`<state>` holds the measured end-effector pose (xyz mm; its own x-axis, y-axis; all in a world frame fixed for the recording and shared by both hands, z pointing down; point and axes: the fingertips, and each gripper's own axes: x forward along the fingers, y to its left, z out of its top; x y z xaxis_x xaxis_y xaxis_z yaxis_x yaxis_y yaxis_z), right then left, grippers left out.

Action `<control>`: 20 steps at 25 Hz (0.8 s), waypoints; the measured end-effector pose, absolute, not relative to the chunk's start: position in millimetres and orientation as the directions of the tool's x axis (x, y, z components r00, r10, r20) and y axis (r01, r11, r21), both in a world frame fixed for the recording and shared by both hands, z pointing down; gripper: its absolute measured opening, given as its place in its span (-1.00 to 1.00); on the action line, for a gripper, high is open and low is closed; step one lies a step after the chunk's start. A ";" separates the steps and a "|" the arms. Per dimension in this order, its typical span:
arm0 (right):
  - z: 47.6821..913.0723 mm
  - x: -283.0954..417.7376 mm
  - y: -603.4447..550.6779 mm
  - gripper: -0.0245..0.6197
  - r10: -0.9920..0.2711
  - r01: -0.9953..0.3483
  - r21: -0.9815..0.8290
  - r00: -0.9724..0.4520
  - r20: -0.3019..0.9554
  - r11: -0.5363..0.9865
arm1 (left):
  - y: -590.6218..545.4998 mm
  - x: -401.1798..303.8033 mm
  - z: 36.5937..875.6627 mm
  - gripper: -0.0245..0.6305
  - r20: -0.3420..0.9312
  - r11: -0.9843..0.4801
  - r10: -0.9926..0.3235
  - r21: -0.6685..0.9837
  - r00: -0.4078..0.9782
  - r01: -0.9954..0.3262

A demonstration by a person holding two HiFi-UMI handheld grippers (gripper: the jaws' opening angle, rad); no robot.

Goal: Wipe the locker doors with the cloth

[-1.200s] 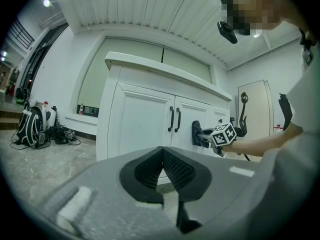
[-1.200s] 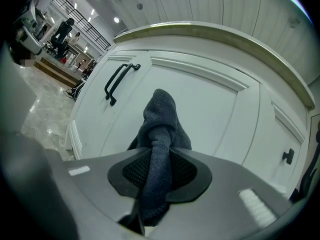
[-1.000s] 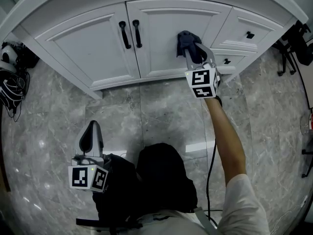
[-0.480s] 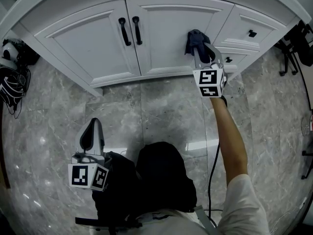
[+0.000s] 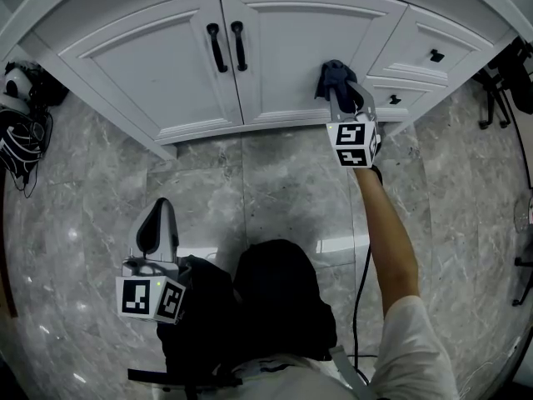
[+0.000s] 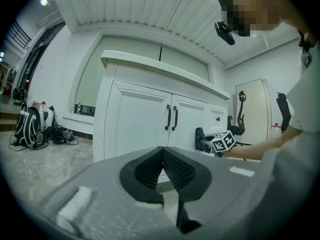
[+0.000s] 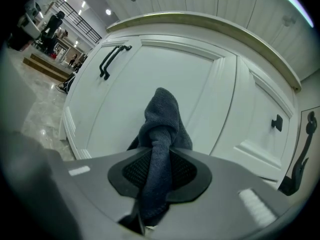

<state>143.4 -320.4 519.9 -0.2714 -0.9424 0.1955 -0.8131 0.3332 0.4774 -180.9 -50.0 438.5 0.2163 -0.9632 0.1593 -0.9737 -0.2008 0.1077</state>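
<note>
Found the cloth (image 7: 161,134), dark blue-grey, clamped between the jaws of the right hand-held gripper (image 7: 160,173). Saw it bunched past the tips and pressed against the white right locker door (image 7: 150,84) straight ahead of that hand-held gripper. Learned only from the right gripper view how it ran as a folded rope down between the black ribbed pads (image 7: 134,170), with its loose top lobe flat on the door panel.

Took from the head view what that close look could not give: contact low on the door, near the edge toward the drawers (image 5: 433,54). Placed the two black handles (image 5: 227,47) up and well off to the left of the right hand-held gripper, and the left locker door (image 5: 150,65) beyond them. Noted a bare forearm (image 5: 387,232) stretched out behind the hand-held gripper.

Found the left hand-held gripper (image 5: 156,232) held low and well back from the doors, over the grey marble floor (image 5: 250,182) and beside a dark trouser leg (image 5: 279,298). Read its jaws in the left gripper view as closed tip to tip, with nothing between them.

Got from that same view alone the cabinet side-on: the counter (image 6: 160,69) overhanging both doors, and the other hand-held gripper and cloth small against the door ahead and to the right. Also picked out a backpack (image 6: 27,126) far to the left of the jaws and an office chair (image 6: 241,111) past the cabinet's far end.
</note>
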 end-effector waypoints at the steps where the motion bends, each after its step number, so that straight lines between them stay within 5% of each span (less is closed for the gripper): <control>1: 520.3 142.1 -320.2 -0.67 -0.943 -0.814 0.479 -0.269 0.194 0.330 | -49.9 -181.2 438.9 -0.92 0.159 -0.201 -0.963 0.108 0.216 -0.974; 20: 530.4 50.8 -307.7 -0.67 -0.922 -0.815 0.430 -0.340 0.186 0.388 | -47.8 -189.4 442.4 -0.92 0.153 -0.196 -0.965 0.119 0.213 -0.973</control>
